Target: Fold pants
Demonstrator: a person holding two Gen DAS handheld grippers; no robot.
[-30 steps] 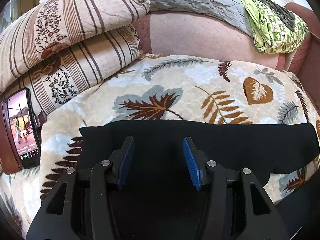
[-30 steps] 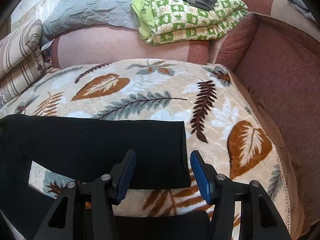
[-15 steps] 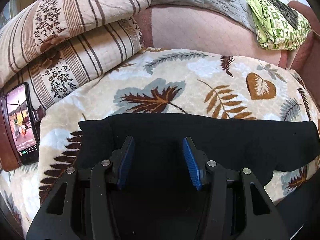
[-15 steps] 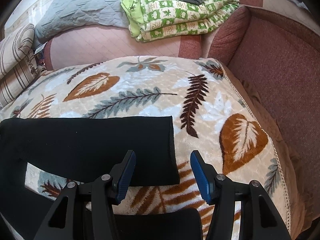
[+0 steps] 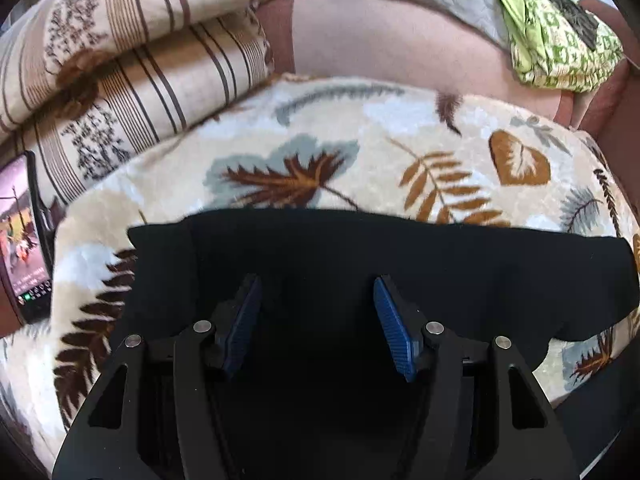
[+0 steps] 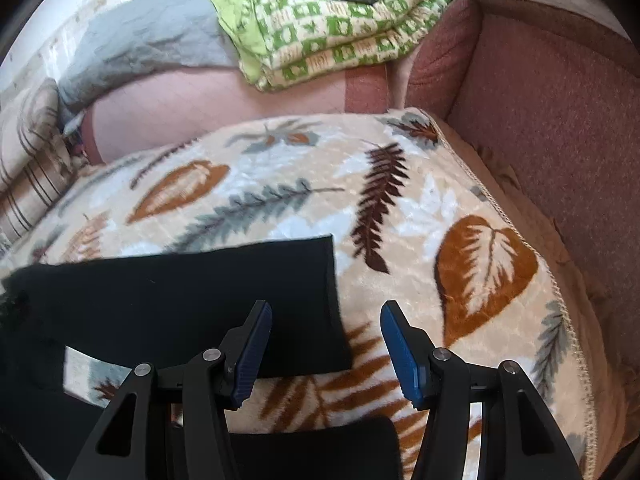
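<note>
Now the black pants [image 5: 360, 264] lie spread on the leaf-print blanket [image 5: 360, 168], their waist end under the left gripper [image 5: 316, 320], whose blue pads [image 5: 394, 332] stand apart over the cloth, pinching nothing. One leg [image 6: 180, 300] stretches right and ends in a straight hem just left of the right gripper [image 6: 326, 348], also spread wide, its pads [image 6: 400, 352] empty; the other leg's hem [image 6: 312, 444] lies nearer, below it. Striped pillows [image 5: 132, 60] sit far left, a lit phone [image 5: 24, 240] beside them. Far off, a green checked quilt [image 6: 340, 24] rests on the pink sofa back [image 6: 220, 108].
</note>
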